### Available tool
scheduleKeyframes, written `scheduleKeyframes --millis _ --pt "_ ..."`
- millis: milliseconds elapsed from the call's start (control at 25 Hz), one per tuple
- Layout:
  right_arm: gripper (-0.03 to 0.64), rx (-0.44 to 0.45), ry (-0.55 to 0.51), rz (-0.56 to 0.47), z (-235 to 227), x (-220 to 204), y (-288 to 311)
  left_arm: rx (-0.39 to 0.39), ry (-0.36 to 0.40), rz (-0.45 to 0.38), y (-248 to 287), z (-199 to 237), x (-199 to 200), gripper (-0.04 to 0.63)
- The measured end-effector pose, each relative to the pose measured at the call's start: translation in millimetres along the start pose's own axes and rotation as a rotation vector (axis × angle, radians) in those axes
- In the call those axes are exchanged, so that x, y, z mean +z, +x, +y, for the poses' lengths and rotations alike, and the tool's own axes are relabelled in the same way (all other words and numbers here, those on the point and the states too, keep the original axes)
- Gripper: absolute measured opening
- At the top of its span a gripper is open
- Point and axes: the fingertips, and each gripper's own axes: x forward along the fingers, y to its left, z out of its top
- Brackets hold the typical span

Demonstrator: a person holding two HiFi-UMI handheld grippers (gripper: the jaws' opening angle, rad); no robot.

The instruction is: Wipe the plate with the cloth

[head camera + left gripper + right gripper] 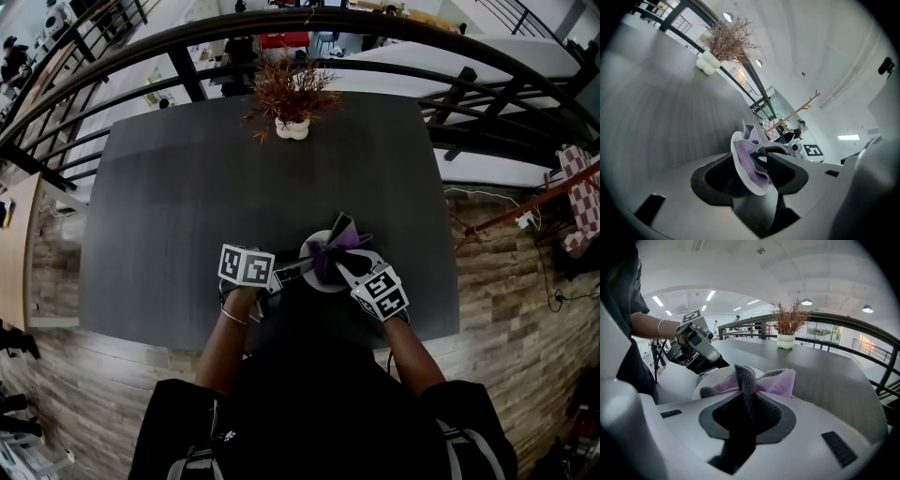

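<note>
Gripping plate (312, 250) in left claw (292, 272), pinching cloth (337, 246) in right claw (343, 272).

Left: clenched on the plate's rim, one pad on each face, plate seen edge-on between them in the left gripper view. Right: shut tight on a grey fold of the purple cloth, the rest bunched on the plate's face just past the tips. Both claws close together, meeting at the plate, over the dark tabletop (187, 206) near its front edge, right before the person's body. Well apart, at the back edge: dried plant (292, 98) in a white pot.
</note>
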Motion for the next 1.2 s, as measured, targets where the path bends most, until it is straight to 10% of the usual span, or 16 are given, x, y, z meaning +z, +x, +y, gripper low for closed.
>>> scheduleKeyframes --millis 560,1040,1200 --pt "0.063 0.0 -0.008 -0.019 0 2 -2 -0.181 -0.187 -0.043 2 -15 1 0.229" --pt "0.063 0.011 -0.008 -0.024 0 2 -2 -0.106 -0.151 0.032 17 -11 -8 0.222" --pt "0.063 0.02 -0.006 -0.036 0 3 -3 -0.082 -0.194 0.03 13 -3 -10 0.056"
